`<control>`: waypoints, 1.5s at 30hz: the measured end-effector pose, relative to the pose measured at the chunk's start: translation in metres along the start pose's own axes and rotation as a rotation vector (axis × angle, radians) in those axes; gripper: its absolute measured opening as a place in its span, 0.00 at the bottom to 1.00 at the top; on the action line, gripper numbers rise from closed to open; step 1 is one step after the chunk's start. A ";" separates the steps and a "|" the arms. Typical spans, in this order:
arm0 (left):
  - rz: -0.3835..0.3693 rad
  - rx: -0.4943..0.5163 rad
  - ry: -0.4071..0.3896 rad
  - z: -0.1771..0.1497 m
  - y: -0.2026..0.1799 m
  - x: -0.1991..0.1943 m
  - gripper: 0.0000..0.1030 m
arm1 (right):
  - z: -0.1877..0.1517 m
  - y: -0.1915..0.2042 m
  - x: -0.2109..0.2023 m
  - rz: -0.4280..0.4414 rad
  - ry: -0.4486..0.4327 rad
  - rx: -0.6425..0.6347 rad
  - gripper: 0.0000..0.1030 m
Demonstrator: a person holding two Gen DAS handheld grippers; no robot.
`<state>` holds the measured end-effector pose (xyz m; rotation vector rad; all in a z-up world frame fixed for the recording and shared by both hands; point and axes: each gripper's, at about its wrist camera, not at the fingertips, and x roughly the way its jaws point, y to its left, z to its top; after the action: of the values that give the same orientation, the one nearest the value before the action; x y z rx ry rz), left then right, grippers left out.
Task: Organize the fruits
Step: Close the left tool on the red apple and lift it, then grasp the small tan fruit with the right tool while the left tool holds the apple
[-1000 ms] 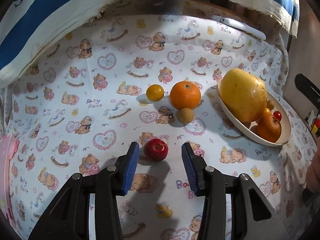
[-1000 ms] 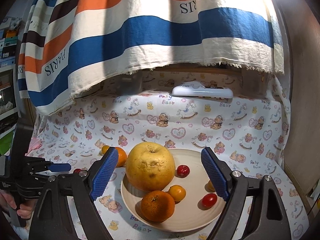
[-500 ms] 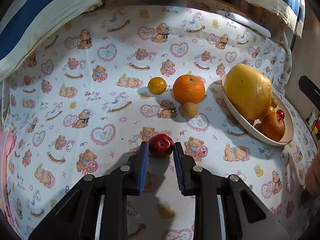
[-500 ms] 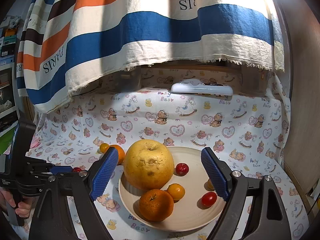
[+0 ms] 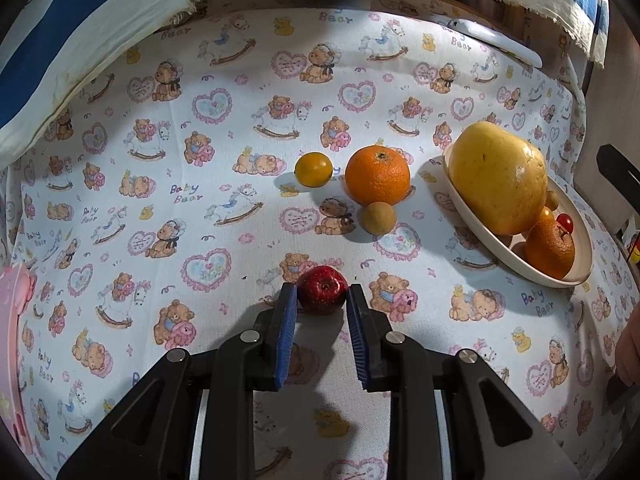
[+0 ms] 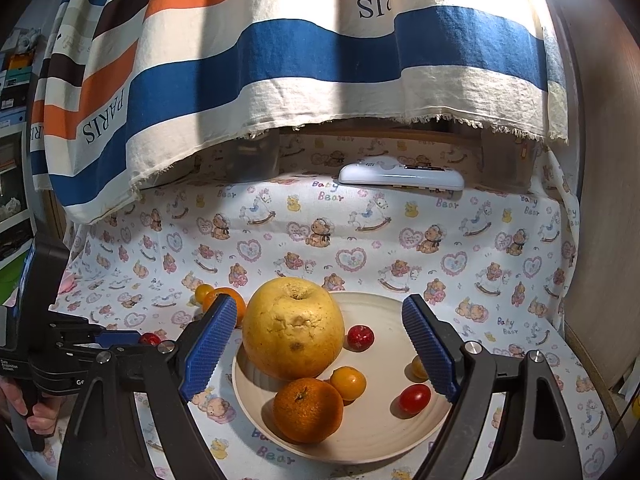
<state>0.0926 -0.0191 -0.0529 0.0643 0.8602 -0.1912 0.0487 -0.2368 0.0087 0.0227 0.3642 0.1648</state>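
A small red fruit (image 5: 322,289) rests on the teddy-bear cloth, and my left gripper (image 5: 322,295) is shut on it, both blue pads pressing its sides. Farther along the cloth lie an orange (image 5: 377,175), a small yellow citrus (image 5: 313,169) and a small tan fruit (image 5: 377,218). To the right, a cream plate (image 5: 472,216) holds a big yellow pomelo (image 5: 498,176). My right gripper (image 6: 319,304) stands open above that plate (image 6: 384,304), with the pomelo (image 6: 293,328), an orange (image 6: 308,410), a cherry tomato (image 6: 415,399) and other small fruits below it.
A striped cloth (image 6: 280,80) hangs over the back of the table. A white flat device (image 6: 401,176) lies at the rear edge. A wooden wall (image 6: 600,200) bounds the right side. A pink object (image 5: 12,320) sits at the far left. A person's hand (image 6: 36,420) grips the left tool.
My left gripper's jaws came together from wide apart onto the red fruit and edged slightly forward. The right gripper and the plate stayed put.
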 end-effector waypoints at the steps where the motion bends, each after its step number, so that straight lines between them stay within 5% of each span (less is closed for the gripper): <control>1: -0.001 0.000 -0.003 0.000 0.000 -0.001 0.23 | 0.000 0.001 0.000 0.002 0.001 -0.001 0.83; 11: 0.038 0.006 -0.190 0.000 0.000 -0.034 0.23 | 0.008 0.001 -0.011 0.016 -0.029 -0.009 0.83; 16: 0.035 -0.032 -0.315 0.002 0.009 -0.054 0.23 | 0.024 0.004 -0.028 -0.032 -0.118 -0.052 0.83; 25: 0.110 -0.073 -0.415 0.001 0.024 -0.065 0.23 | 0.041 0.050 -0.016 0.072 0.072 -0.045 0.83; 38: 0.116 -0.066 -0.425 -0.002 0.023 -0.066 0.23 | 0.019 0.082 0.068 0.202 0.376 0.012 0.56; 45: 0.101 -0.149 -0.415 0.007 0.056 -0.073 0.23 | 0.007 0.097 0.096 0.209 0.439 -0.022 0.45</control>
<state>0.0620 0.0449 0.0057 -0.0700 0.4534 -0.0414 0.1246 -0.1251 -0.0141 0.0025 0.7992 0.3831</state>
